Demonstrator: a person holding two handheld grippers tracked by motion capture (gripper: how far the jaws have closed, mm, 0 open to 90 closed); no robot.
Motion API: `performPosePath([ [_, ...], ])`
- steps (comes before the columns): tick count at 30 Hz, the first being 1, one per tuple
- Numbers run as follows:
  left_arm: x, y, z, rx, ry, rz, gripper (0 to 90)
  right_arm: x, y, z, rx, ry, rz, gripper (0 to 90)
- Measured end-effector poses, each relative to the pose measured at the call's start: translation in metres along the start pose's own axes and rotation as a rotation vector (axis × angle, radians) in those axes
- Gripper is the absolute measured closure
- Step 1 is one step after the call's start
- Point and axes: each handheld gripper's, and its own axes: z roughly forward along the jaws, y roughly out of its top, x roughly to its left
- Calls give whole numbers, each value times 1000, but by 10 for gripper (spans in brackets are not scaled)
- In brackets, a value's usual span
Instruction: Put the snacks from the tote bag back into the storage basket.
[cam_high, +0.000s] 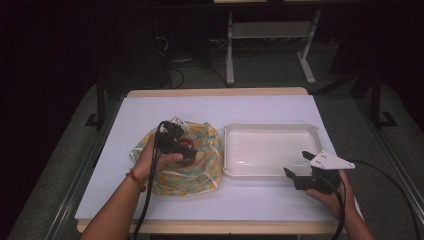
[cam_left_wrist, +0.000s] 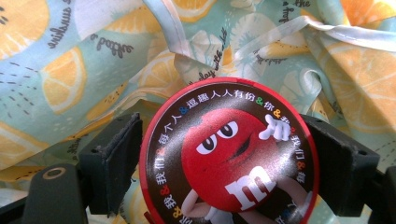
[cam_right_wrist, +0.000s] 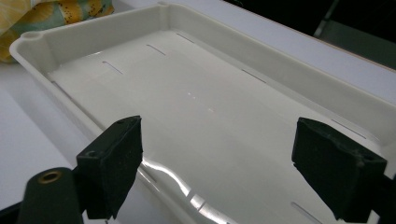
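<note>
One red candy tin (cam_left_wrist: 229, 156) clamped in the left gripper (cam_high: 176, 145) above one lemon-print bag (cam_high: 200, 170); right gripper (cam_high: 302, 165) held wide open, empty, over one white tray (cam_high: 270, 128).

Between the jaws of the left gripper (cam_left_wrist: 224, 177) sits a round red-rimmed tin lid (cam_left_wrist: 229, 158). It bears the red M&M's character with a white "m" on its belly. A ring of white Chinese characters runs around its dark border, reading in part "每个人&逗趣人人有份&你&我", with coloured ampersands between the phrases. Beyond the jaws, the lemon-print cloth (cam_left_wrist: 93, 70) carries small dark script, too crumpled to read surely.
</note>
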Motion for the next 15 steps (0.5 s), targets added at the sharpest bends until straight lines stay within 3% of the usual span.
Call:
performPosePath([
  [15, -2, -1, 5, 9, 11, -2, 238, 0, -1, 1, 8, 4, -2, 157],
])
